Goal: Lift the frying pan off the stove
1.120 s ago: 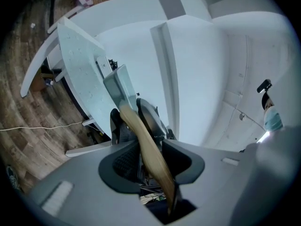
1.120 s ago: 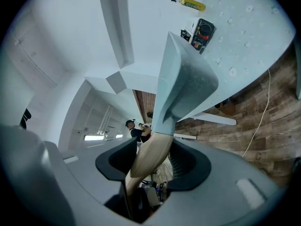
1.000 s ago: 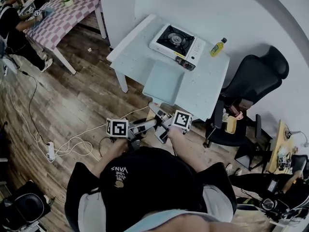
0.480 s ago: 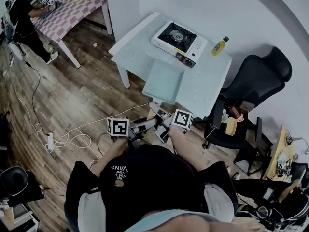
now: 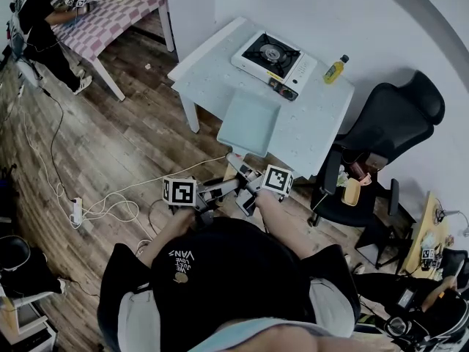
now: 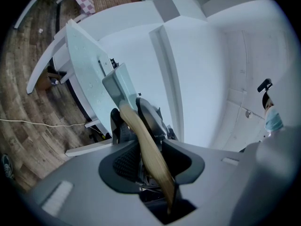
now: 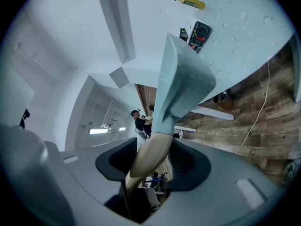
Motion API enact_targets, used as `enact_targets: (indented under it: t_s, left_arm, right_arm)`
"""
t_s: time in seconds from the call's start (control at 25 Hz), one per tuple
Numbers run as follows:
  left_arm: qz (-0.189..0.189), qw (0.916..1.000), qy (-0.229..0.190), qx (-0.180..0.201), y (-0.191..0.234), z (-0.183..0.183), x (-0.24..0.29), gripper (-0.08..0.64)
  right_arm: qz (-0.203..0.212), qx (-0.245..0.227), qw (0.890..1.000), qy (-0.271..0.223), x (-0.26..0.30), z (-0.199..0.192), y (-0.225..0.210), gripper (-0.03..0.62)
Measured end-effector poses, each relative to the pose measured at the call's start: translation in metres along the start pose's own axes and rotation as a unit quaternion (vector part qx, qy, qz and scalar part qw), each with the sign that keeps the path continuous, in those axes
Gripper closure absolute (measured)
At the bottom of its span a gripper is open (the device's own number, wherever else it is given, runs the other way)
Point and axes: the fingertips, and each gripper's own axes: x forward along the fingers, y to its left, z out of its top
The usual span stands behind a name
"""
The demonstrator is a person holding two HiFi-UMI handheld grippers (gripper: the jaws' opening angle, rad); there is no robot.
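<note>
Evidently both my left hand-held gripper (image 6: 139, 126) and right hand-held gripper (image 7: 153, 152) clamp the wooden handle (image 6: 153, 168). The square frying pan (image 5: 249, 123) hangs ahead of them, short of the bare stove (image 5: 272, 57). I'd hold it level, with even grips.

White table (image 5: 212, 72) ahead of me, backed into a white wall (image 5: 381, 20) corner. Black office chair (image 5: 392, 119) right of it, pink checkered table (image 5: 110, 13) far left. Wood-plank floor (image 5: 95, 145) around it, white cables (image 5: 117, 210) lower left.
</note>
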Motion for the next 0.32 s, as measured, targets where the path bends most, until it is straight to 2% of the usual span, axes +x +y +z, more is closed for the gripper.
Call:
enact_targets:
  t_s: [0.32]
  left_arm:
    - [0.001,1.0000,0.001,-0.001,0.0013,0.0021,-0.0019,0.416]
  right_arm:
    - [-0.001,-0.001,1.000,-0.006,0.0027,0.0010,-0.0003,0.388]
